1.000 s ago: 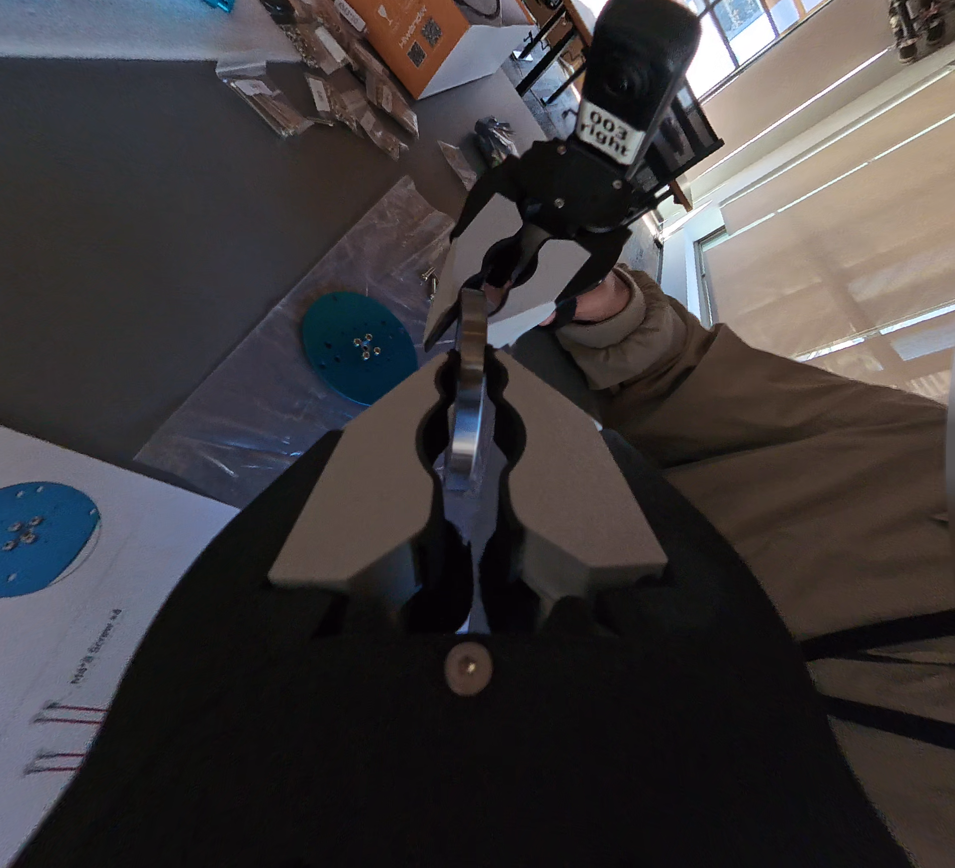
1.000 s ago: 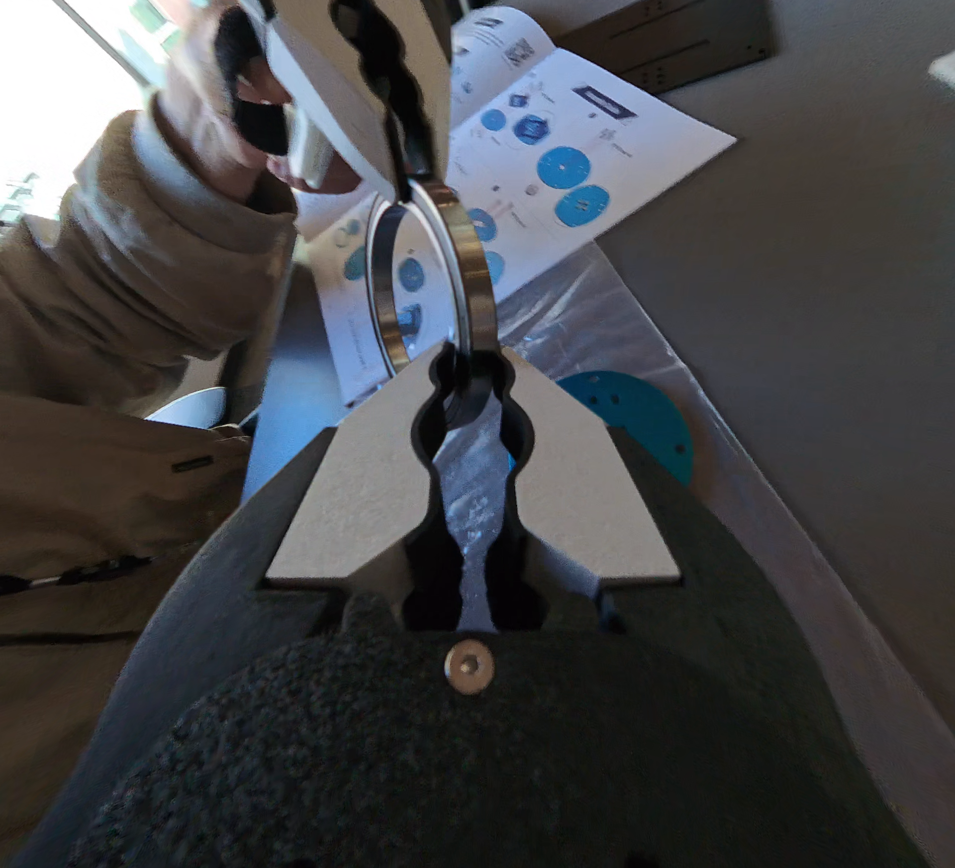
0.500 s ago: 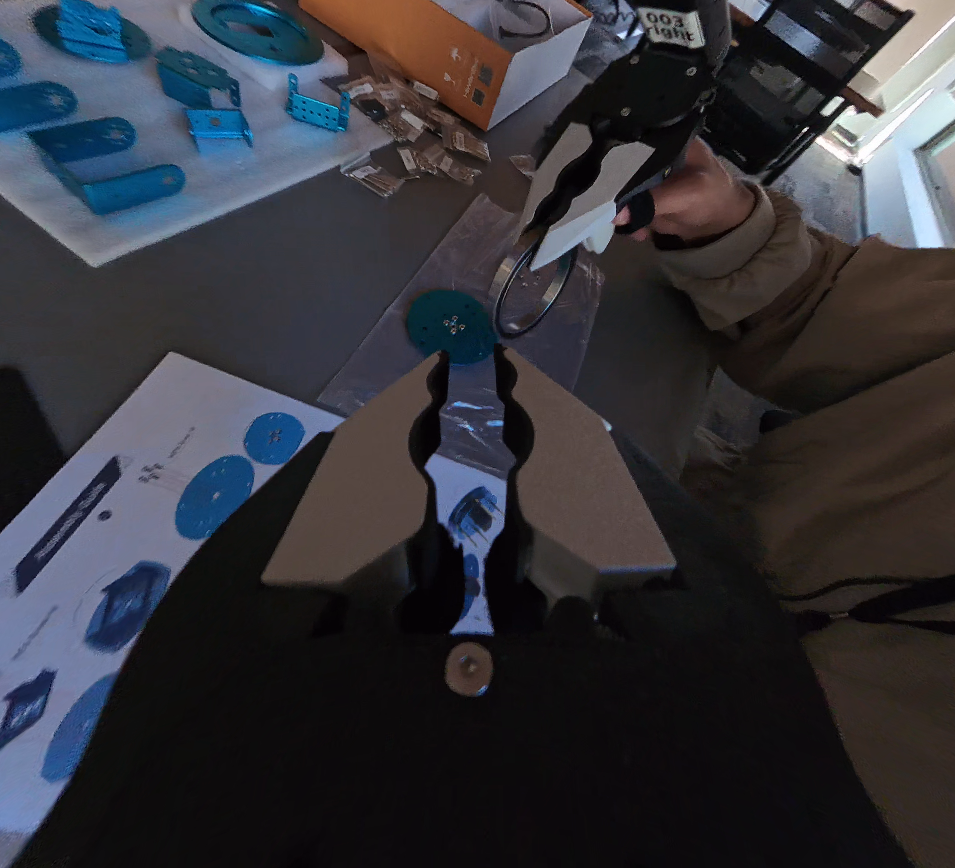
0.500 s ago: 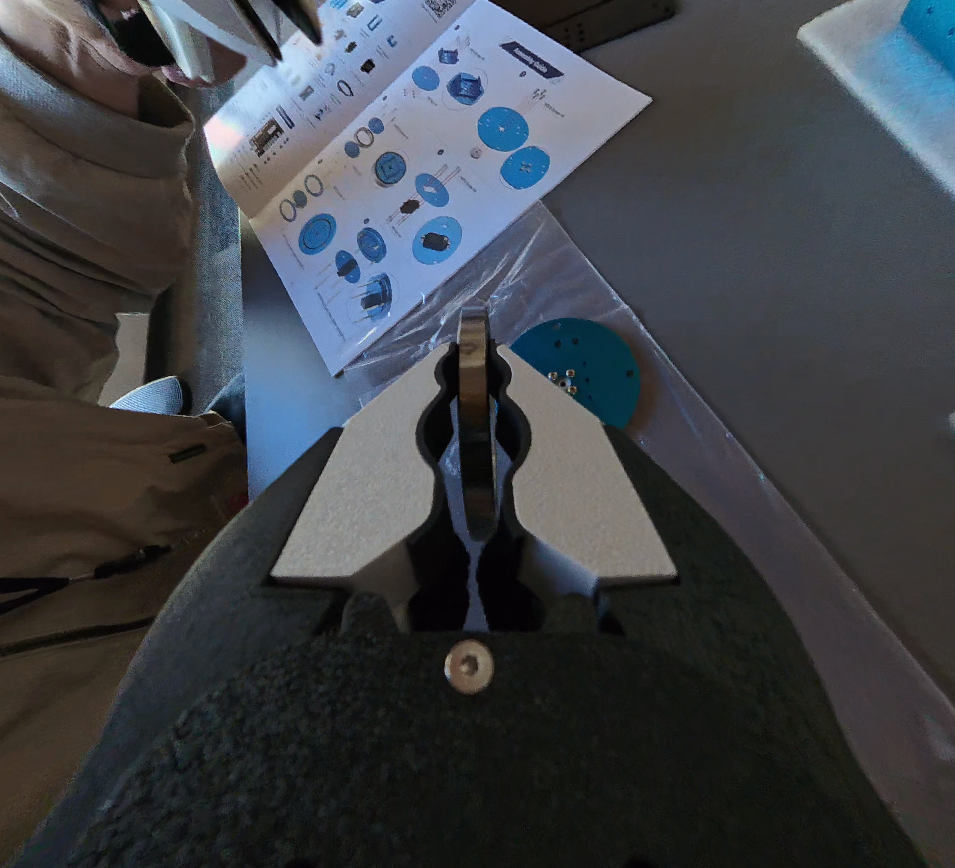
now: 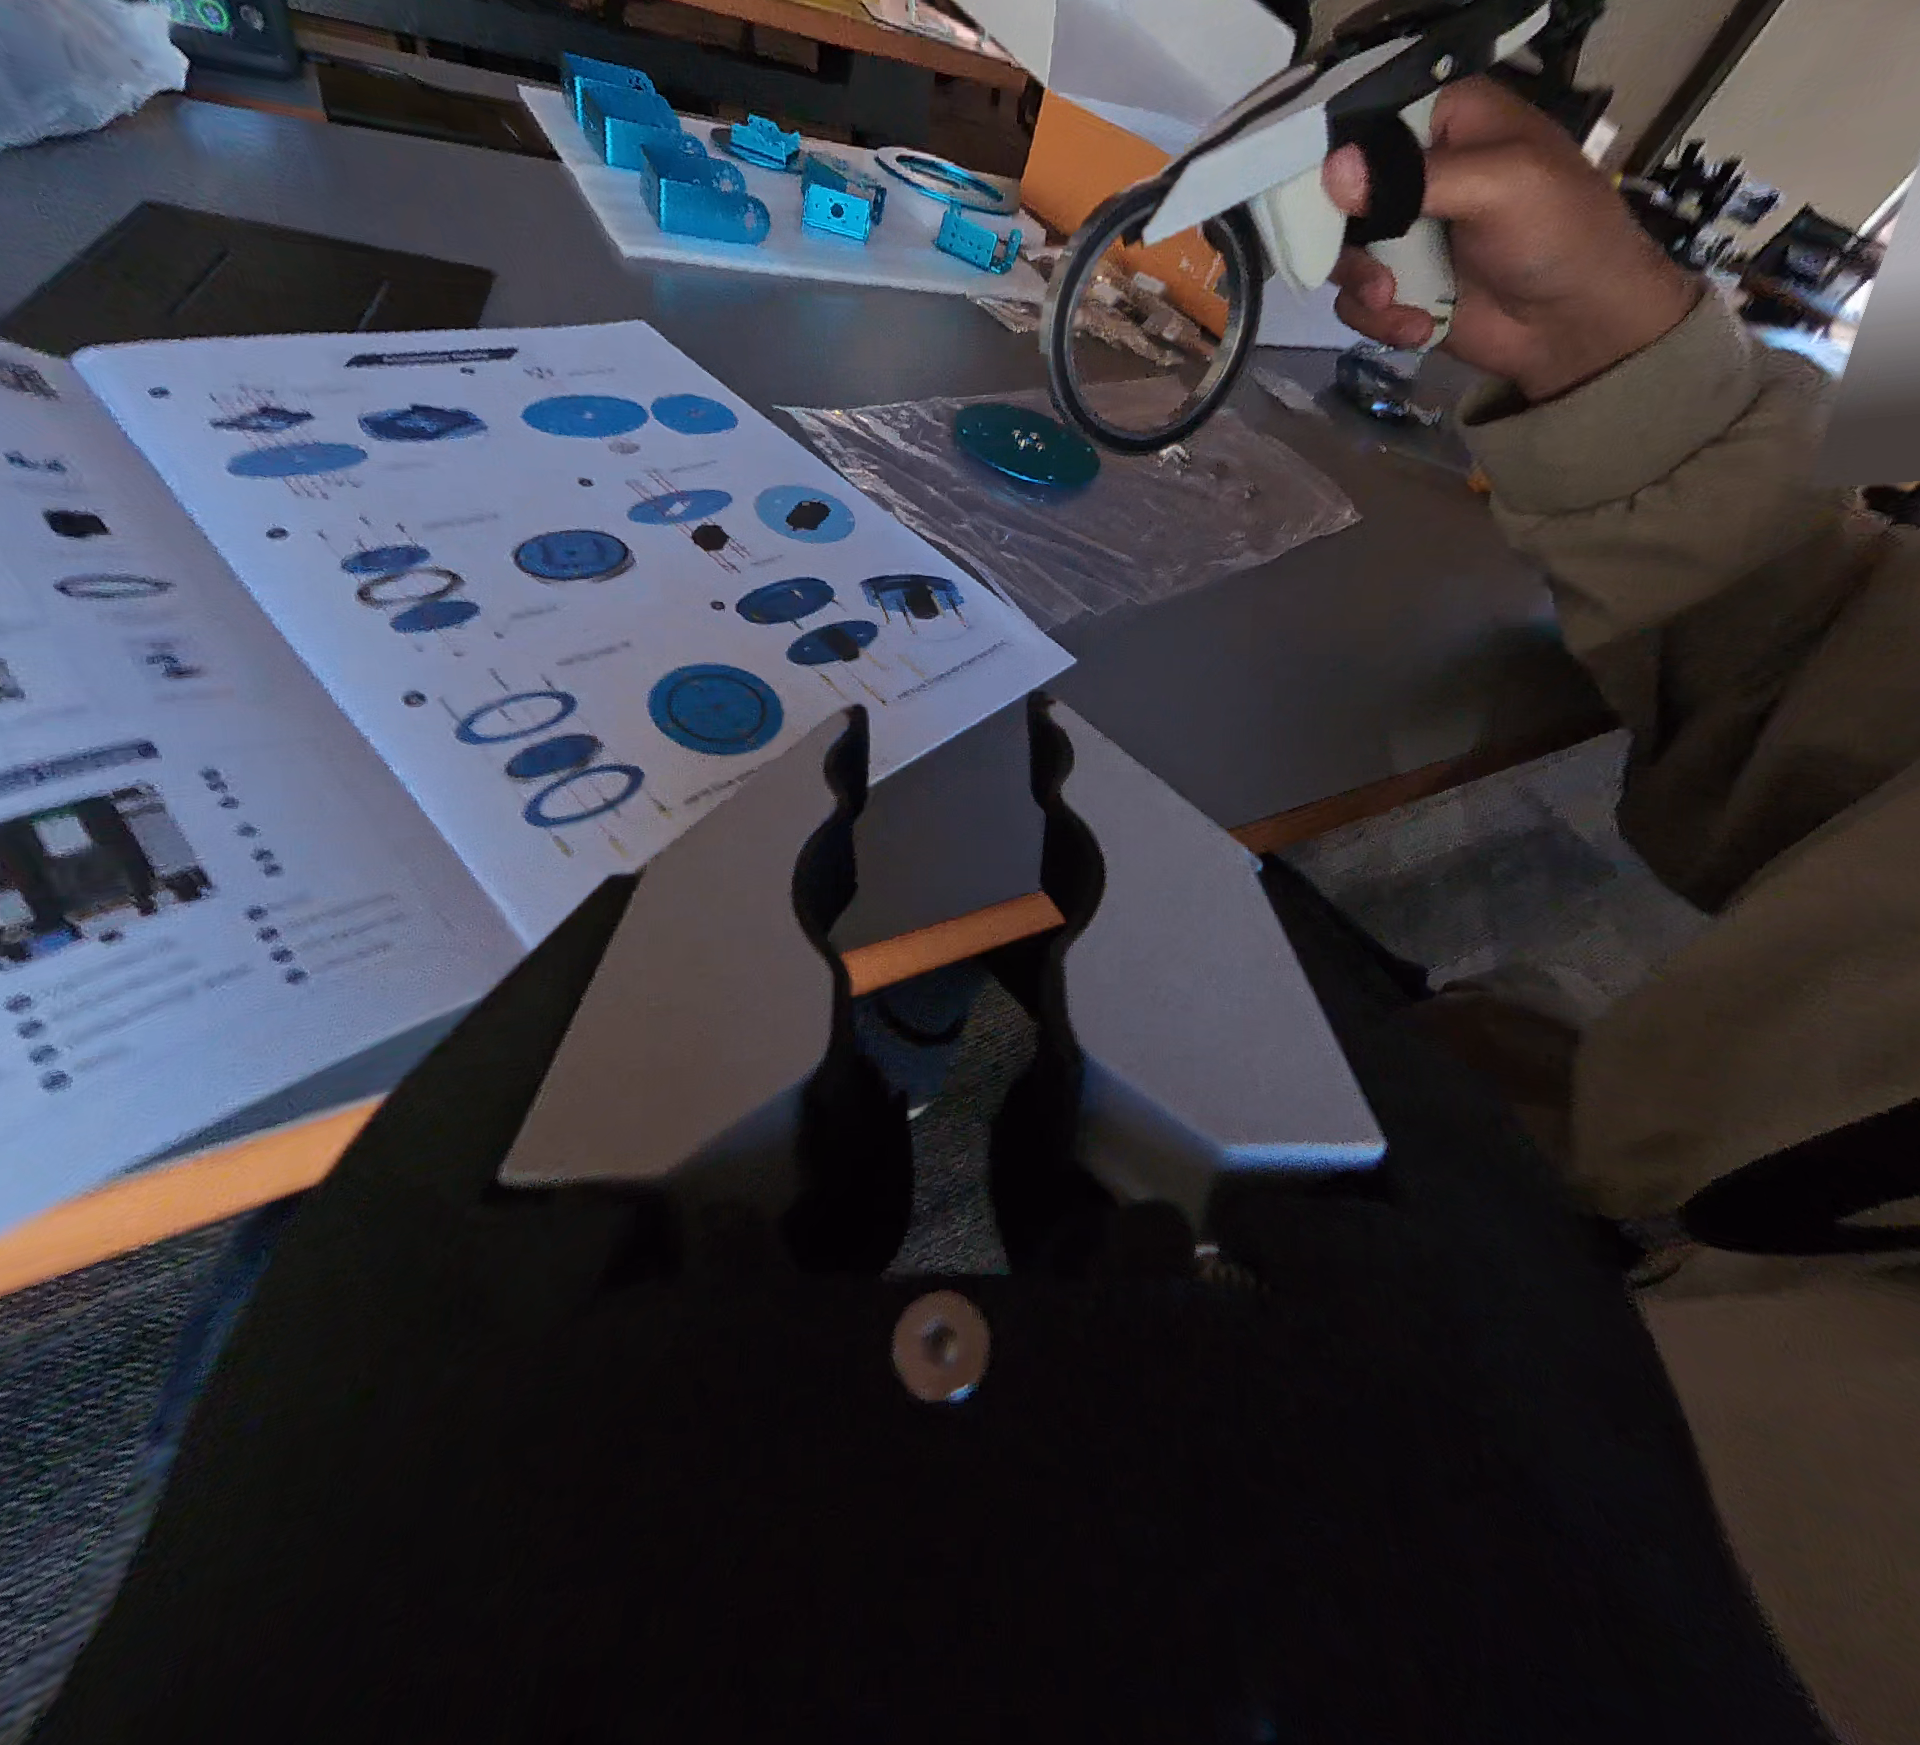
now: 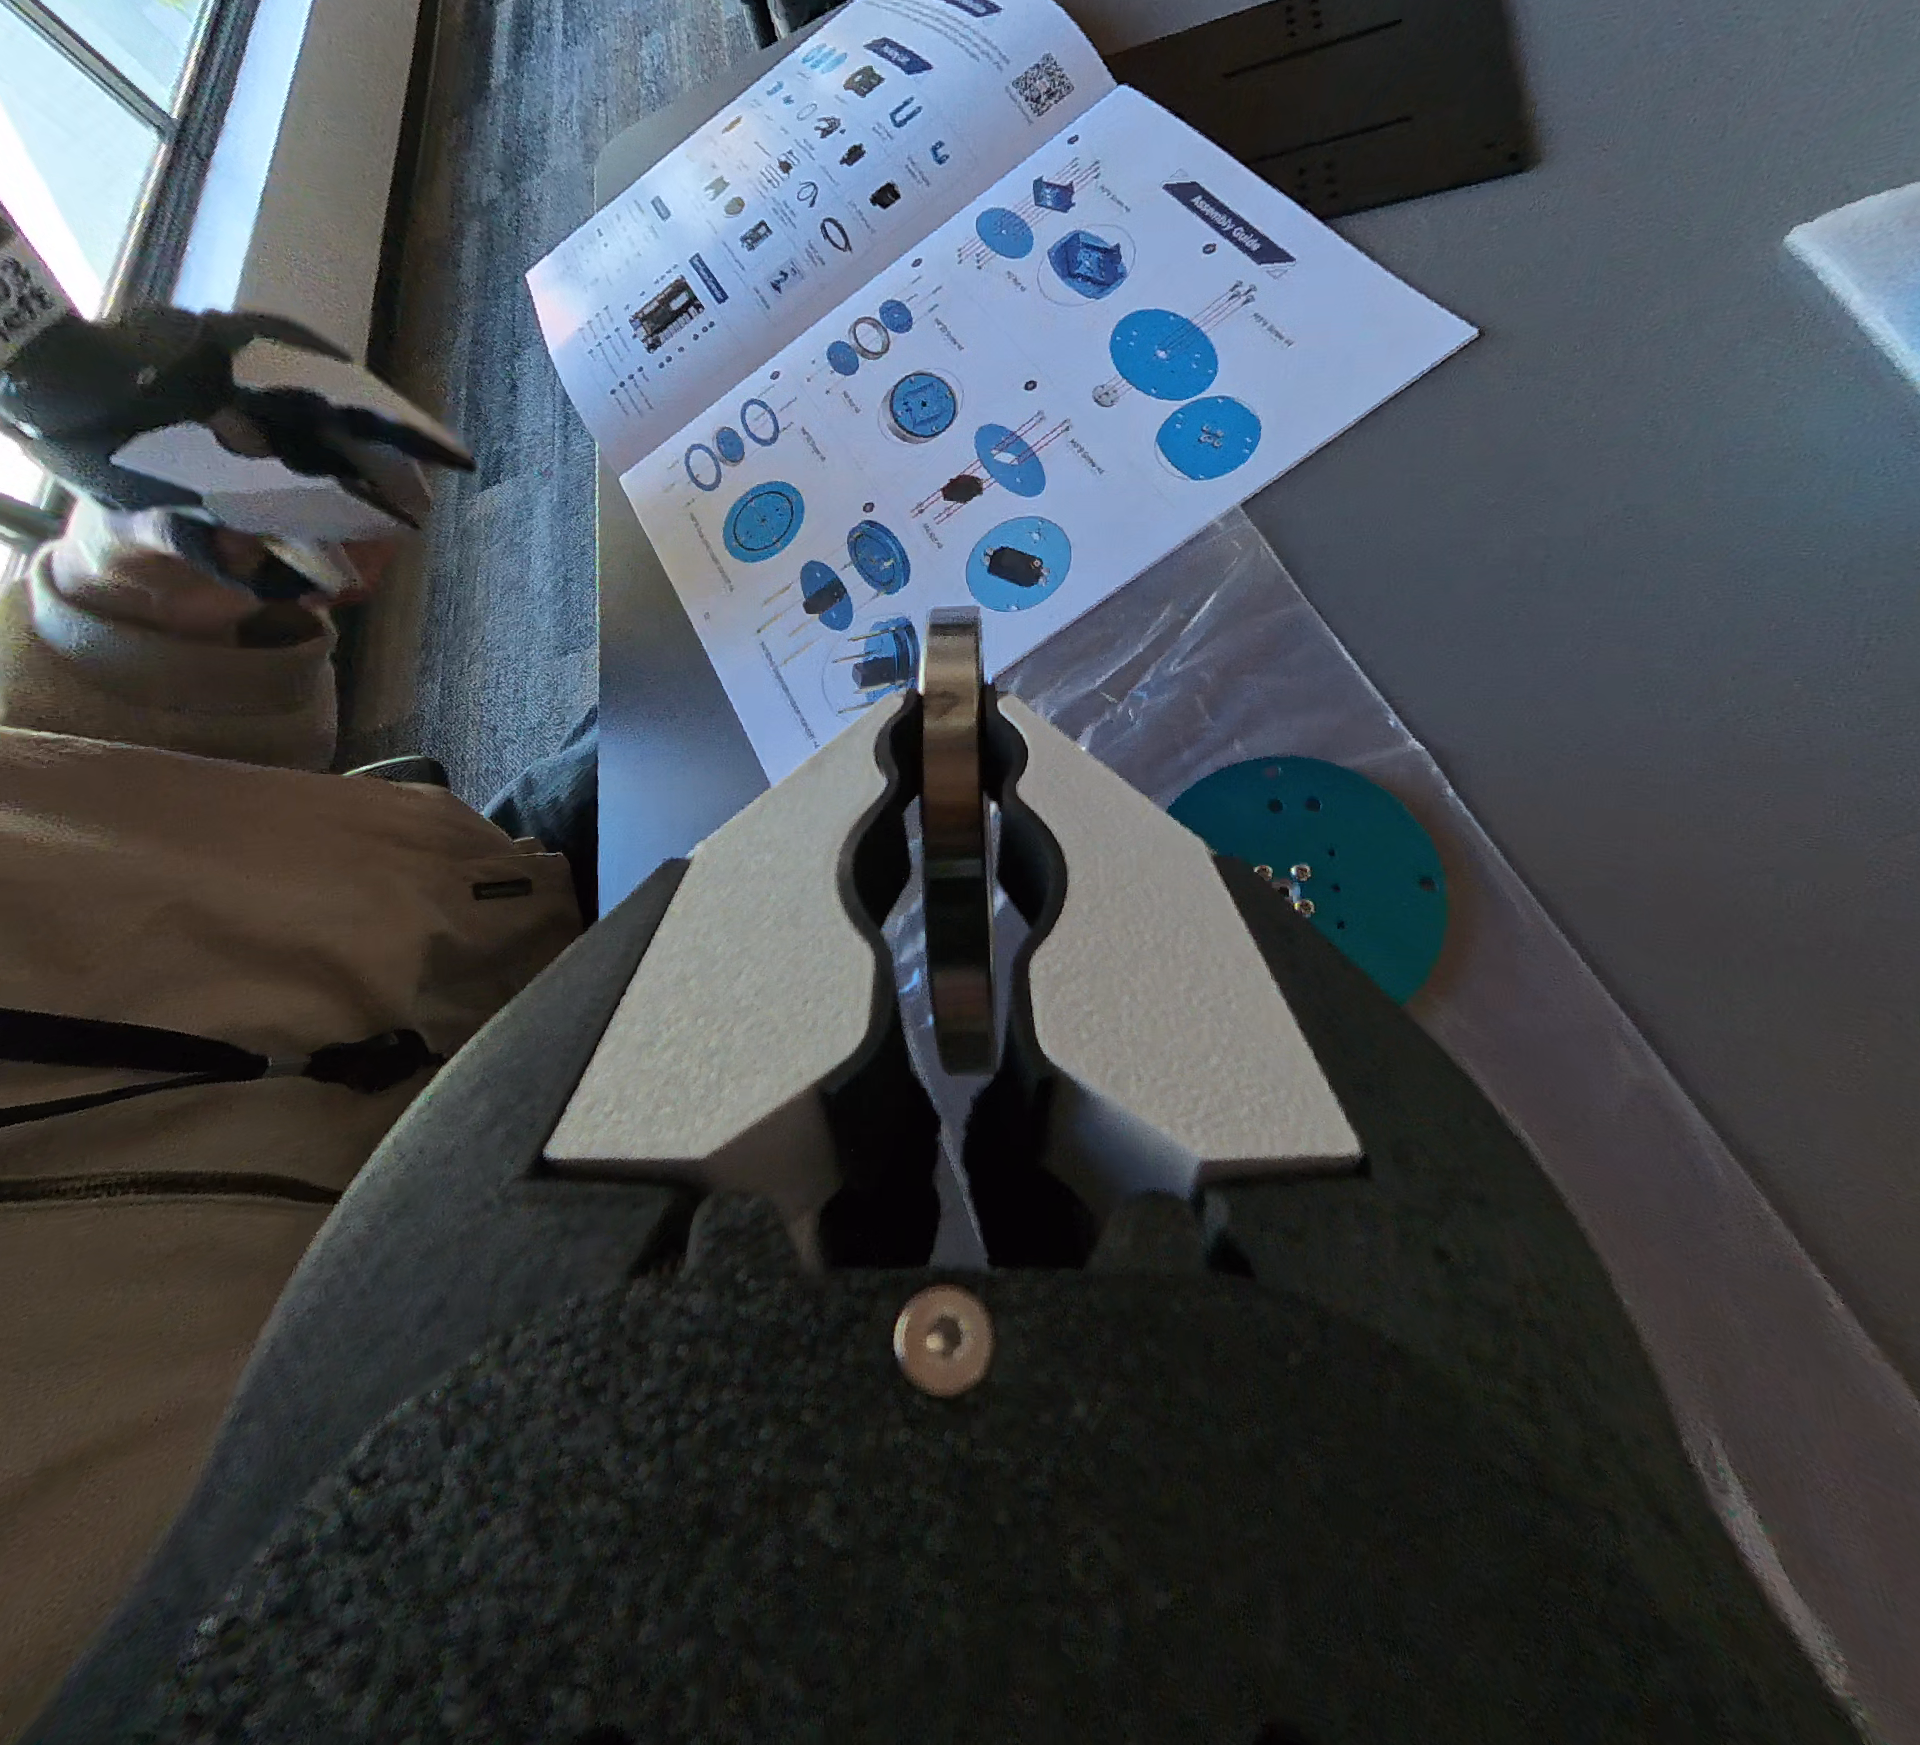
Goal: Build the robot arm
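My right gripper (image 6: 954, 708) is shut on a steel ring (image 6: 954, 822), seen edge-on between its fingers. In the left wrist view the right gripper (image 5: 1153, 225) holds the ring (image 5: 1060, 334) upright in the air, just above a blue disc (image 5: 1027, 445) that lies on a clear plastic bag (image 5: 1195, 521). The disc (image 6: 1340, 874) and the bag (image 6: 1195, 656) also show in the right wrist view. My left gripper (image 5: 945, 729) is open and empty, over the table's front edge beside an open booklet (image 5: 416, 604). It appears blurred at the far left of the right wrist view (image 6: 426, 490).
Blue metal parts lie on a white foam sheet (image 5: 665, 241) at the back, next to an orange box (image 5: 1081, 157). A black plate (image 6: 1351, 85) lies beyond the booklet (image 6: 1039, 345). The table's wooden edge (image 5: 935, 947) runs under my left gripper. A beige sleeve (image 5: 1662, 500) is at right. The gap from one gripper's tips to the other's is roughly 25 cm.
One second ago both grippers held the ring. My left gripper let go, opened wide and drew back to the table's front edge. My right gripper kept the ring and turned it above the bag.
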A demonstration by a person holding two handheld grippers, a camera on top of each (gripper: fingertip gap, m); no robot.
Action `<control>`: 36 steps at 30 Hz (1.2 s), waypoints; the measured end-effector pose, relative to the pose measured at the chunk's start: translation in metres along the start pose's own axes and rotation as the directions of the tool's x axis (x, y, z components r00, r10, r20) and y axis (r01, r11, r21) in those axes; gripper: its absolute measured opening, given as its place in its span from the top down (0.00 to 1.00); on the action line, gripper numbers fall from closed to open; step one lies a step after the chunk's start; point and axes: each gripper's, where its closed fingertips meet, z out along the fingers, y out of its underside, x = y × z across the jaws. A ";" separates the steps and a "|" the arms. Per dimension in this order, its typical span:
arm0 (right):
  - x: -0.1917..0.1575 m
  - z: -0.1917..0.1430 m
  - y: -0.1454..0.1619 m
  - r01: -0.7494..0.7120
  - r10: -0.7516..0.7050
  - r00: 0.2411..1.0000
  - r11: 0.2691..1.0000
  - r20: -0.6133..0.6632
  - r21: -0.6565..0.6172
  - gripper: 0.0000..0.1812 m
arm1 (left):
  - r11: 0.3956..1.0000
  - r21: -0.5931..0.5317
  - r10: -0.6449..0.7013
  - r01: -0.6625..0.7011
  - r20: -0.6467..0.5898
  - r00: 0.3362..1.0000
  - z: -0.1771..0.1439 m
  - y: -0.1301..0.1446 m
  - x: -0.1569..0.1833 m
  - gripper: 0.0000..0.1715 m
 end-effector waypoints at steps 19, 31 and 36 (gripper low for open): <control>0.014 0.005 0.003 -0.018 0.019 1.000 0.996 -0.017 0.093 0.95 | 0.989 -0.050 -0.137 0.136 -0.022 0.990 0.047 0.011 -0.020 0.82; 0.027 -0.005 -0.006 -0.039 0.055 0.994 0.985 -0.092 0.166 0.95 | 0.986 -0.100 -0.140 0.130 -0.095 0.986 0.099 -0.012 0.009 0.81; 0.009 -0.007 -0.010 -0.053 0.058 0.998 0.978 -0.022 0.202 0.95 | 0.978 -0.203 -0.071 0.049 -0.102 0.992 0.149 -0.018 0.028 0.74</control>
